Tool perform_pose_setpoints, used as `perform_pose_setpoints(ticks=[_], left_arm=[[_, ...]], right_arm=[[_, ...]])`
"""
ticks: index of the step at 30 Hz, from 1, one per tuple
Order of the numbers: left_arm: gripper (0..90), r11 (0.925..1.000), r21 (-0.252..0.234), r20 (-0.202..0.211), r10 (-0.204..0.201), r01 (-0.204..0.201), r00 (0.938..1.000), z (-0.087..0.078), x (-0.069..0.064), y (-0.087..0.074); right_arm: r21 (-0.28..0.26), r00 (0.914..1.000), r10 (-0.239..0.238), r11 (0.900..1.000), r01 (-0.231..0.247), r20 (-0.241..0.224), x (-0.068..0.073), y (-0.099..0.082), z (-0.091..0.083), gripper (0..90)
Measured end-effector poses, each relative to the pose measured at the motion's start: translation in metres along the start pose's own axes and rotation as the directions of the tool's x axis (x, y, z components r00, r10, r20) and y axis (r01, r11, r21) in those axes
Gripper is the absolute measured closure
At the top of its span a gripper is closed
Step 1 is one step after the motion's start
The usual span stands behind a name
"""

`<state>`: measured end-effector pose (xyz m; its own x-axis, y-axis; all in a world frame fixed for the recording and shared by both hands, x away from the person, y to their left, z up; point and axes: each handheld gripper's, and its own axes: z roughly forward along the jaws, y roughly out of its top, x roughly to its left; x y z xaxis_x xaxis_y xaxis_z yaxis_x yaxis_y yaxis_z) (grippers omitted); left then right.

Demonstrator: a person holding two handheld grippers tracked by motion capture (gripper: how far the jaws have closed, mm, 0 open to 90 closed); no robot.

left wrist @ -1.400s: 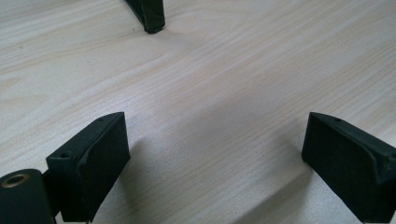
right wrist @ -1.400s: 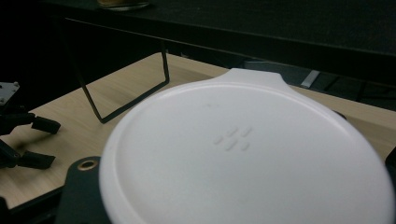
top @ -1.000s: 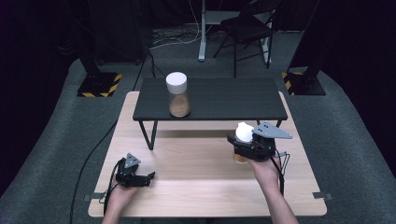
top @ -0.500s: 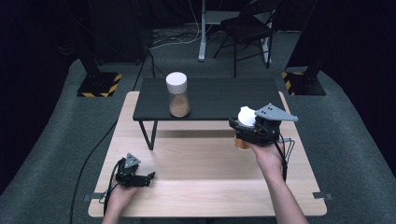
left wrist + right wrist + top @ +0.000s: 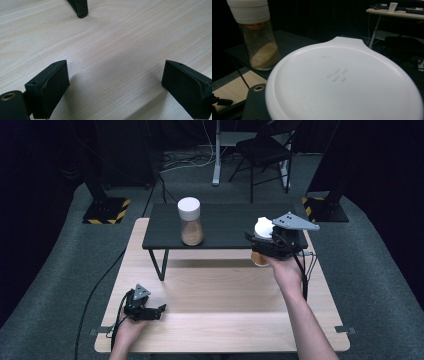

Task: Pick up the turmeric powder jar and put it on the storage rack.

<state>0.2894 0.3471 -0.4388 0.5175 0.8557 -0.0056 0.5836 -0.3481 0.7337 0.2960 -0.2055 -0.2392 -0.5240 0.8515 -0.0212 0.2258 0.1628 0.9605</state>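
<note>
Now the right gripper [image 5: 263,245], clenched on a white-lidded jar [image 5: 262,231], has risen to shelf [image 5: 225,217] height, ready for placing; the left gripper [image 5: 159,309] rests open.

Right gripper [image 5: 261,246]: jaws hidden in high view behind held jar [image 5: 260,257]; only white lid [image 5: 263,227] and sliver of amber contents visible. In right gripper view, same lid [image 5: 344,82] blurred, cut off by bottom and right edges, covering both jaws and jar body. Second jar [image 5: 254,37] cut off at top edge there. Cup [image 5: 393,7] on far desk too small to tell contents. Left gripper [image 5: 115,82]: both jaws cut off by bottom edge. Shelf leg [image 5: 79,7] cut off at top. Person's forearms cut off by bottom edge in high view.
</note>
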Motion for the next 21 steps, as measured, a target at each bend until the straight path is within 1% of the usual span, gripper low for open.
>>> perform_pose_setpoints(ticks=[6,10,14,18,21], left_arm=[[6.8,1.0,0.0,0.002,0.001,-0.001,1.0,0.0,0.0,0.0],[6.8,1.0,0.0,0.002,0.002,-0.002,1.0,0.0,0.0,0.0],[6.8,1.0,0.0,0.003,0.002,-0.002,1.0,0.0,0.0,0.0],[6.8,1.0,-0.002,0.004,-0.001,0.001,1.0,0.001,0.0,0.0],[6.8,1.0,-0.002,0.004,0.0,0.0,1.0,0.001,0.0,0.0]], right_arm=[[-0.004,0.9999,0.006,1.0,-0.006,0.01,-0.003,0.009,0.006,30.7],[-0.009,0.9996,0.022,0.9997,-0.021,0.018,-0.008,0.013,0.012,30.7],[-0.007,0.9992,0.026,0.9996,-0.026,0.029,-0.013,0.018,0.02,30.7],[-0.001,0.9988,0.017,0.9998,-0.017,0.045,-0.015,0.024,0.03,30.6],[-0.005,0.9982,0.029,0.9996,-0.028,0.054,-0.017,0.027,0.037,30.6]])
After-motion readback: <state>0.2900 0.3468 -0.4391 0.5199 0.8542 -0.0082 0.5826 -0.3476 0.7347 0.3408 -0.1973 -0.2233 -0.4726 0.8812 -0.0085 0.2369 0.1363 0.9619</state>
